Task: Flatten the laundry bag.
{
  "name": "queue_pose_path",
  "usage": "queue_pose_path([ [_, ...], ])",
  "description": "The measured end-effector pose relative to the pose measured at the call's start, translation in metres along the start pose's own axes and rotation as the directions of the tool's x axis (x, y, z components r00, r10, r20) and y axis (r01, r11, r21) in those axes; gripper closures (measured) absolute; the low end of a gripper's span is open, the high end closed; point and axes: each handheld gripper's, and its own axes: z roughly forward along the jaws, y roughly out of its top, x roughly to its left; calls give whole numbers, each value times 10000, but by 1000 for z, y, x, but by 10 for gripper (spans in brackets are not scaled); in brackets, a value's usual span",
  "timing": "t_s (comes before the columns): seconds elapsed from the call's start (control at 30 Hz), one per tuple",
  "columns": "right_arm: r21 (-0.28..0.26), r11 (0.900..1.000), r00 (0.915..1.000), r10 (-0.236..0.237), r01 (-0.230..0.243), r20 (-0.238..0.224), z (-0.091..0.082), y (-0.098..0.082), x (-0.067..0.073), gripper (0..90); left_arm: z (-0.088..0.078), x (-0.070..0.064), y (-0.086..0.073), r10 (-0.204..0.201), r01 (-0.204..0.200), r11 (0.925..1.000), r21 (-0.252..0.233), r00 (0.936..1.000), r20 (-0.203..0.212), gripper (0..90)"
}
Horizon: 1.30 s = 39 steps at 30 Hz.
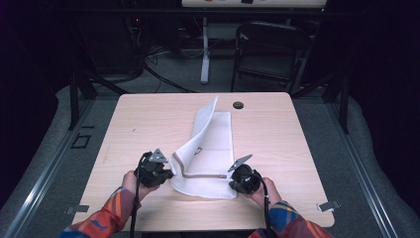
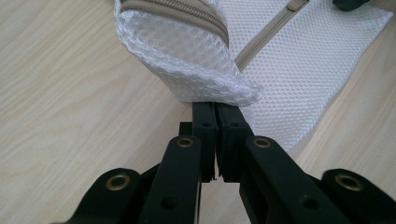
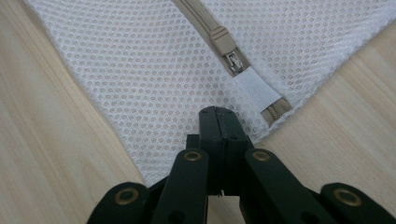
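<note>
A white mesh zipper bag (image 1: 210, 144) lies on the light wooden table (image 1: 143, 114), its left flap standing up in a fold. A beige zipper (image 1: 203, 175) runs along its near edge. My left gripper (image 1: 169, 174) is shut on the lifted left corner of the bag (image 2: 187, 56), and the mesh bunches right at the jaw tips (image 2: 216, 106). My right gripper (image 1: 232, 181) is at the bag's near right corner. Its jaws are together and its tips (image 3: 217, 112) rest on the flat mesh (image 3: 140, 70), just short of the zipper slider (image 3: 229, 51). No fold shows between them.
A round cable hole (image 1: 238, 105) sits in the table behind the bag. A dark folding chair (image 1: 270, 49) and a white desk leg (image 1: 204, 49) stand beyond the far edge. Metal clips (image 1: 328, 206) mark the near corners. Bare wood lies on both sides of the bag.
</note>
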Motion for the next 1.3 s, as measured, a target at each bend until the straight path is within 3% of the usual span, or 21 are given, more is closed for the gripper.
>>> queue_pose_path([
  [0.27,324,9993,9997,-203,199,97,-2,1,0,900,3,-2,0,159,-159,9998,85,9999,33,874],
  [0.87,724,9967,9983,346,-380,473,-6,-1,-2,900,8,-5,0,252,-256,9992,320,9996,132,873],
  [1.3,966,9938,9971,506,-559,566,-10,-5,-4,900,13,-5,0,232,-255,9968,763,9993,304,867],
])
